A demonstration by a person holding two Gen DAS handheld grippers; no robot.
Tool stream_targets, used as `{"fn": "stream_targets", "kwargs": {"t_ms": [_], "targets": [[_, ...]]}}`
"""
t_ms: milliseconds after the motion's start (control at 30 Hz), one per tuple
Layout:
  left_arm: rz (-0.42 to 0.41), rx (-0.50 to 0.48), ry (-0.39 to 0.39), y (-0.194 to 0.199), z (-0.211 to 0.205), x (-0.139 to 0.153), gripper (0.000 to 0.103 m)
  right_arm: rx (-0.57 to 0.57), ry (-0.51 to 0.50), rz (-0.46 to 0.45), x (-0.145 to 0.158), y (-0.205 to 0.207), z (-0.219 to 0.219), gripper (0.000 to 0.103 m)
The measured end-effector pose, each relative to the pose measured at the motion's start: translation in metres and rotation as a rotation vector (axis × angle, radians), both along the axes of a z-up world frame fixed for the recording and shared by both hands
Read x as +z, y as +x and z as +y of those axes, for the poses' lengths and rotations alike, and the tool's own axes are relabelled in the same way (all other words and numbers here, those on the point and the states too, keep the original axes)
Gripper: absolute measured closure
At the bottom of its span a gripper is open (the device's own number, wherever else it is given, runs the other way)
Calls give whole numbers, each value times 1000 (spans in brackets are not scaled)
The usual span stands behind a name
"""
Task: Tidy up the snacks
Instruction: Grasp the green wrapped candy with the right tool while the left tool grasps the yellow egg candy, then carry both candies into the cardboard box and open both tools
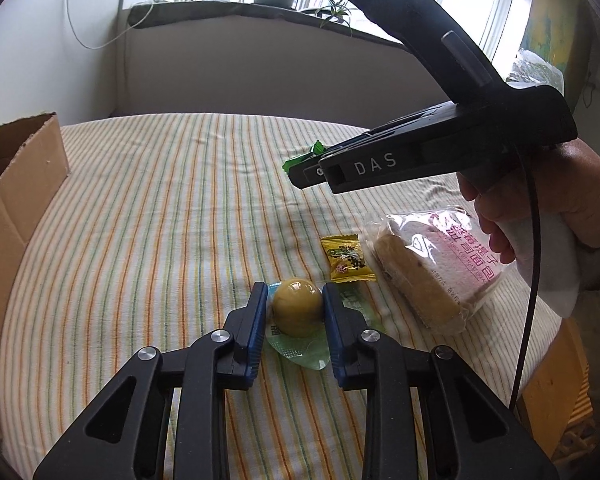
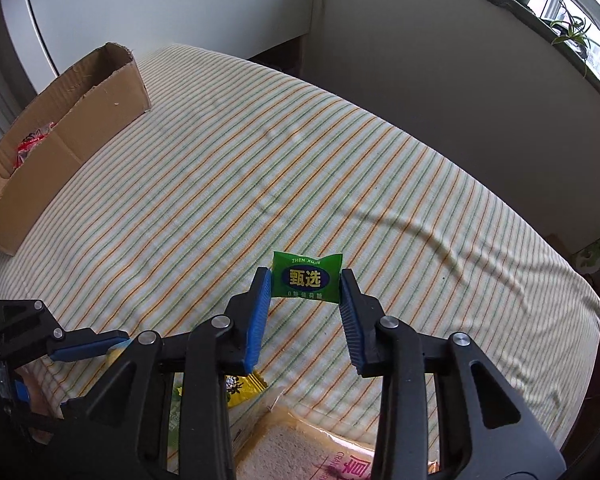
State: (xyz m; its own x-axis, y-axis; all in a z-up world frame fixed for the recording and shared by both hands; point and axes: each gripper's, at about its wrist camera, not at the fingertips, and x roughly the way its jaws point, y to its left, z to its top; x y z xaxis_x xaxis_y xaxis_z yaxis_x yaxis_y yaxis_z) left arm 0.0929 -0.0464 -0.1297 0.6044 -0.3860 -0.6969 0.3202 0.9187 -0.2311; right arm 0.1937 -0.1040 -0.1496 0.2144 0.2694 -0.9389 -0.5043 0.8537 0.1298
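A: Nearest the lens in the left wrist view is the left gripper (image 1: 296, 312). How do its claws sit?

B: Pinched in on a round yellow-green snack ball in a clear green wrapper (image 1: 298, 312). Both blue pads (image 1: 256, 320) press its sides, and the wrapper lies on the striped cloth.

A: Then the big things first.

B: The table under the striped tablecloth (image 2: 260, 168) fills both views. At its far left edge stands an open cardboard box (image 2: 60, 140), with something red lying inside; what it is I cannot tell. Next in size is the wrapped bread slice with pink lettering (image 1: 424, 272), lying to the right of the left gripper, partly behind a person's hand (image 1: 540, 216) that holds the other tool.

A: And the right gripper (image 2: 306, 288)?

B: Its claws are clamped on a small green candy packet with a blue oval label (image 2: 307, 276), held by its side edges clear of the cloth, well beyond the bread.

A: Anything smaller?

B: A yellow candy sachet (image 1: 346, 258) lies flat between the snack ball and the bread, just beside both.
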Motion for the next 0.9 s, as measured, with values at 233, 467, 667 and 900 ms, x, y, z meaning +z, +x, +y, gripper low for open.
{"fn": "stream_targets", "kwargs": {"t_ms": [233,467,667,900], "targets": [[-29,9,-2,-4,4,12,77,-88,65,-42,20,-19,-29,68],[-142,7,-11,-23,11,56,77,-174,105,-179,91,-51,-67,68],[-271,2,-34,-47,20,105,77,-191,100,-294,157,-78,-73,68],[-330,7,-59,-69,35,122,77,-170,73,-315,174,-89,-47,68]]}}
